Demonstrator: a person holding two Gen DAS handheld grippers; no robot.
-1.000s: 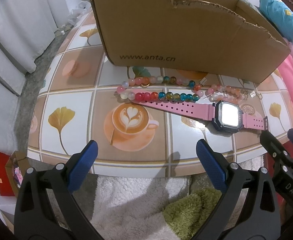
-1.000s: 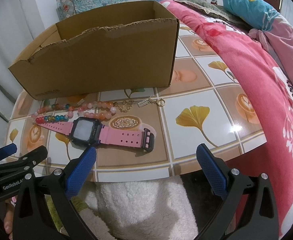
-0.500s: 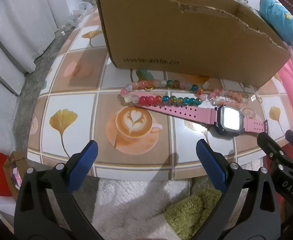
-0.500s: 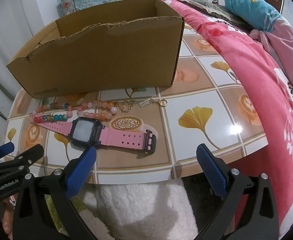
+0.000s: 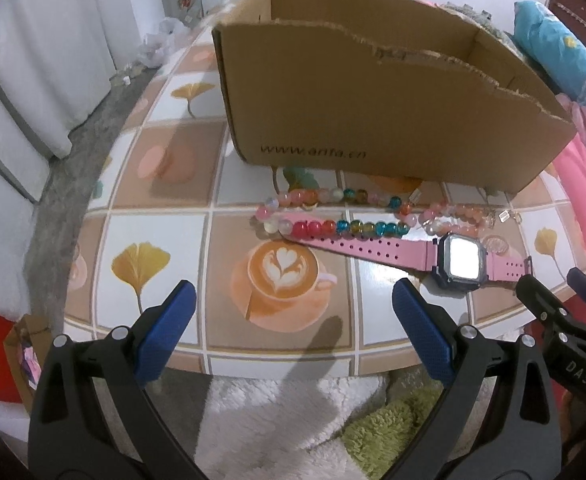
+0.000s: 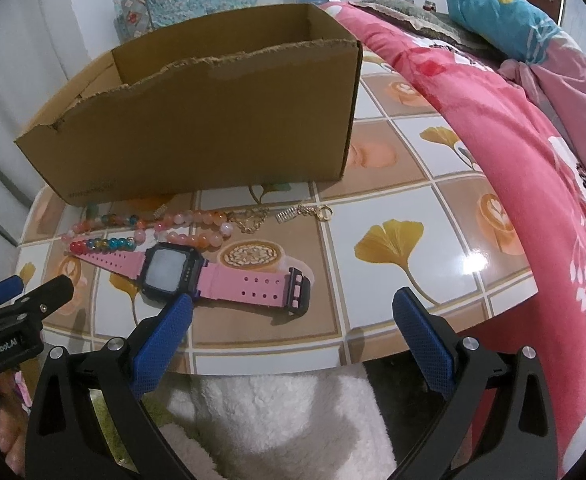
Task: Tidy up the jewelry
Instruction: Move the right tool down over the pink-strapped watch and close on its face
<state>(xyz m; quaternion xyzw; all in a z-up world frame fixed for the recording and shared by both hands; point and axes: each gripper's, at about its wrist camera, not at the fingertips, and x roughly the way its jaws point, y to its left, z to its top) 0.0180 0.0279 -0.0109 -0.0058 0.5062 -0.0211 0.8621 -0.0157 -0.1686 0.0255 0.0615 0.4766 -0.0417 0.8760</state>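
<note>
Pink watch [image 6: 221, 278] lies crosswise just ahead of the right fingers [image 6: 181, 312], nearer them than the left fingers [image 5: 173, 312]; both pairs gape wide, empty.

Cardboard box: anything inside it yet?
The cardboard box shows only bare inner walls; its floor is hidden behind the front wall. The pink watch and multicolored bead bracelet lie outside on the table.

Right gripper [image 6: 291, 310]: now nearer the pink-strapped digital watch [image 6: 173, 270], left blue pad overlapping its case. Left gripper [image 5: 293, 302]: shifted leftward.
</note>
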